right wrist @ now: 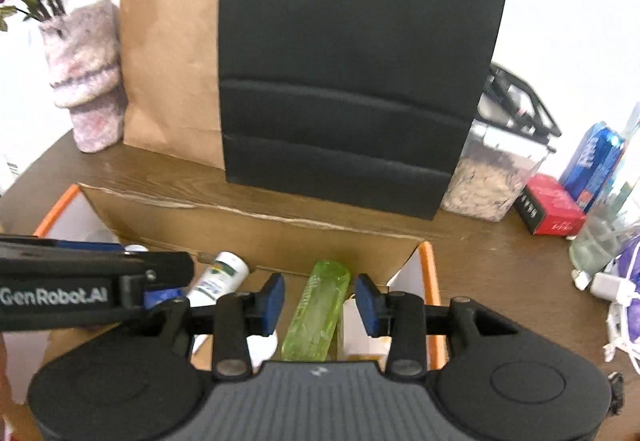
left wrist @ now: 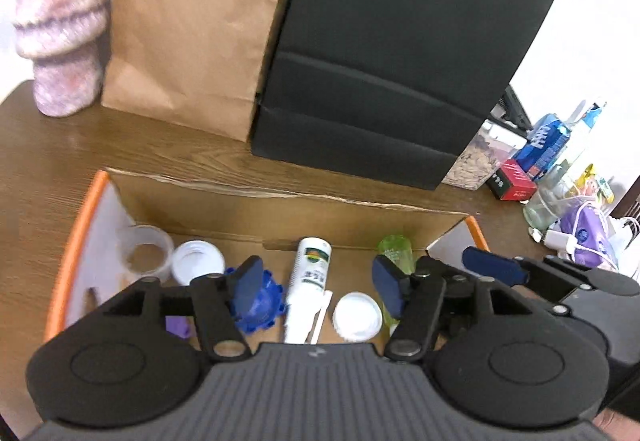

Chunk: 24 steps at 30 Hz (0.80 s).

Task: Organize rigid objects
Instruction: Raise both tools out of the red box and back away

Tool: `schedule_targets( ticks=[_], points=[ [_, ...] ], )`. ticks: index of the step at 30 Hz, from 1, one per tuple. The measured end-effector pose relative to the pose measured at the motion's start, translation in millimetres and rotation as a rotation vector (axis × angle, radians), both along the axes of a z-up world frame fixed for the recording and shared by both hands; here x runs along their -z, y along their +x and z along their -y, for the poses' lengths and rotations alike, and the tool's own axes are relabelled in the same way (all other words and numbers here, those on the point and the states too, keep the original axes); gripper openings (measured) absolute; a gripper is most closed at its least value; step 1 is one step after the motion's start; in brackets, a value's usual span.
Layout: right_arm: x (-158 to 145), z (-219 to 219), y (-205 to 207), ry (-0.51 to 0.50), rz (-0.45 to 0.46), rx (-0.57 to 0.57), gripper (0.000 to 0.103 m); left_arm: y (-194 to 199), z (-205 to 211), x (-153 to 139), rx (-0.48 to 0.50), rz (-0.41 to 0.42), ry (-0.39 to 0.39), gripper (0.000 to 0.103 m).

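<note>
1. Left hand-held gripper [left wrist: 316,283]: jaws stand wide apart above the cardboard box [left wrist: 280,209], nothing between the blue pads; below the gap lie a white bottle [left wrist: 310,281] and a white lid [left wrist: 357,315].
2. Right hand-held gripper [right wrist: 320,303]: jaws stand moderately apart, pads clear of the green bottle [right wrist: 316,311], which lies lengthwise in the box beneath the gap.
3. Writing: the left hand-held gripper's side, seen in the right wrist view, reads "GenRobot.AI". The white bottle carries a green label, its text too blurred to read.
4. Other box contents: a roll of clear tape [left wrist: 146,253], a second white lid [left wrist: 199,261], a blue knobbed object [left wrist: 260,305] partly hidden by the left pad, and a small purple item [left wrist: 177,326].
5. The box has orange-edged white flaps and rests on the brown wooden table [left wrist: 48,161].
6. Behind it stand a black bag [right wrist: 352,61], a brown paper bag [right wrist: 172,61] and a fuzzy pink vase [right wrist: 88,81].
7. Right of the black bag: a clear container of seeds [right wrist: 488,177], a red box [right wrist: 552,209] and a blue can [right wrist: 592,161]; their printing is illegible.
</note>
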State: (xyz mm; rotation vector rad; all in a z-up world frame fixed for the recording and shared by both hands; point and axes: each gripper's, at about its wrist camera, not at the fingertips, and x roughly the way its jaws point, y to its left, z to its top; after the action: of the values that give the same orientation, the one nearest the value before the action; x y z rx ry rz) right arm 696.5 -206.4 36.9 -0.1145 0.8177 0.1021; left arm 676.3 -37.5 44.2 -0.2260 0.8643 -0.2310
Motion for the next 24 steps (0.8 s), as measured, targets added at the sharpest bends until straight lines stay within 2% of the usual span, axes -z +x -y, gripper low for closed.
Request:
schedule_targets(
  ticks=[4,9,11,12,15,17,19,20,22,24],
  points=[
    [-34,1,-28,0.001,0.03,-0.015,0.048,-33,-9,-32,0.024,0.034,0.035,0.069],
    [-74,9,-74,0.021,0.073,-0.033,0.055,-90,-21,-74,0.009,0.141,0.106,0.073],
    [-88,16,-101,0.055,0.132,-0.048,0.072,-119,-26,-87,-0.014,0.216,0.148,0.073],
    [-93,19,-116,0.068,0.163,-0.054,0.075,-139,-28,-91,-0.023,0.275,0.18,0.073],
    [-102,27,-166,0.05,0.274,-0.08,0.08,-195,-31,-97,-0.048,0.476,0.255,0.073],
    [-102,31,-195,0.036,0.343,-0.089,0.081,-232,-36,-94,-0.069,0.592,0.267,0.079],
    [-98,39,-230,0.064,0.464,-0.095,0.084,-260,-41,-89,-0.09,0.645,0.235,0.08],
    [-95,44,-247,0.099,0.541,-0.101,0.092,-275,-44,-85,-0.105,0.666,0.212,0.08],
    [-85,55,-287,0.184,0.723,-0.119,0.101,-301,-47,-78,-0.122,0.714,0.191,0.083],
    [-77,60,-312,0.215,0.808,-0.111,0.101,-326,-47,-72,-0.128,0.772,0.2,0.089]
  ],
)
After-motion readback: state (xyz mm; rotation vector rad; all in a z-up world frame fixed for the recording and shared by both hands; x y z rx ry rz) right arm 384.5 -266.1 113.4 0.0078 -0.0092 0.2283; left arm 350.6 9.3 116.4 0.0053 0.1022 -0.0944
